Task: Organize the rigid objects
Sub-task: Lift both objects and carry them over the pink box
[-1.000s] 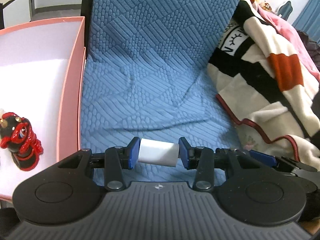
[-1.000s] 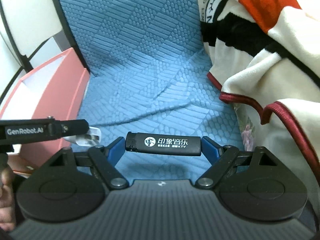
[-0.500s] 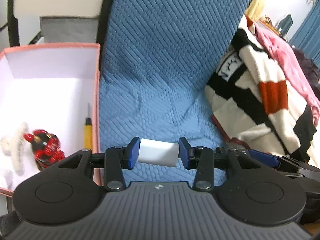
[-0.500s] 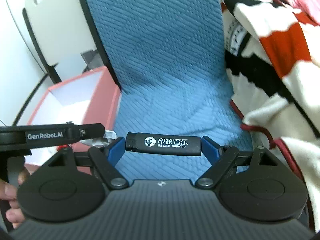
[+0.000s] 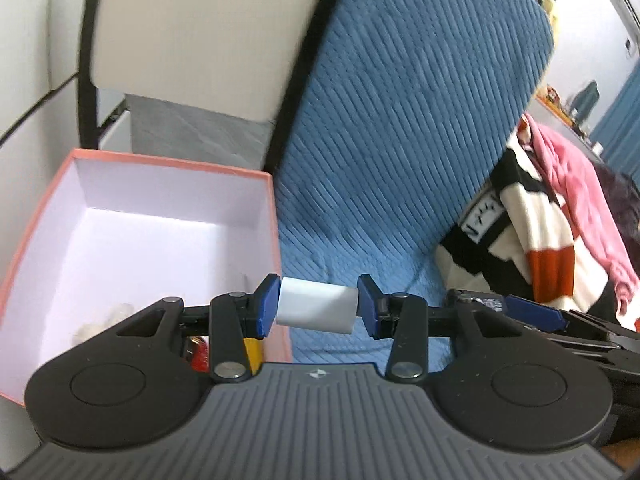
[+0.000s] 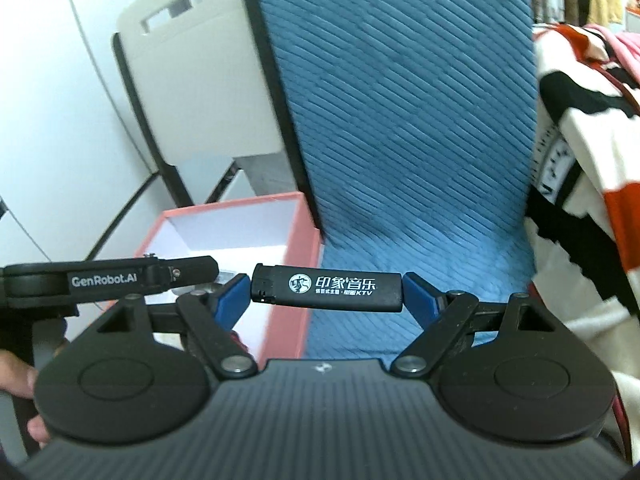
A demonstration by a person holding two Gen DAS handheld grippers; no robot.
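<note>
My left gripper is shut on a small white cylinder, held crosswise between its blue pads above the right wall of a pink box. My right gripper is shut on a black lighter with white print, held lengthwise between its pads over the blue cushion. The pink box lies to the lower left in the right wrist view, with the left gripper's arm across it. Inside the box, a yellow handle and something red peek out behind the left gripper's linkage.
A blue quilted cushion covers the seat and backrest. A striped black, white and red blanket is heaped on the right, with pink cloth behind. A white panel stands behind the box. A hand shows at the lower left.
Both grippers have risen and tilted up with their objects still held. The box now shows whole and lower in both views, and the red figure has slipped behind the left gripper.
</note>
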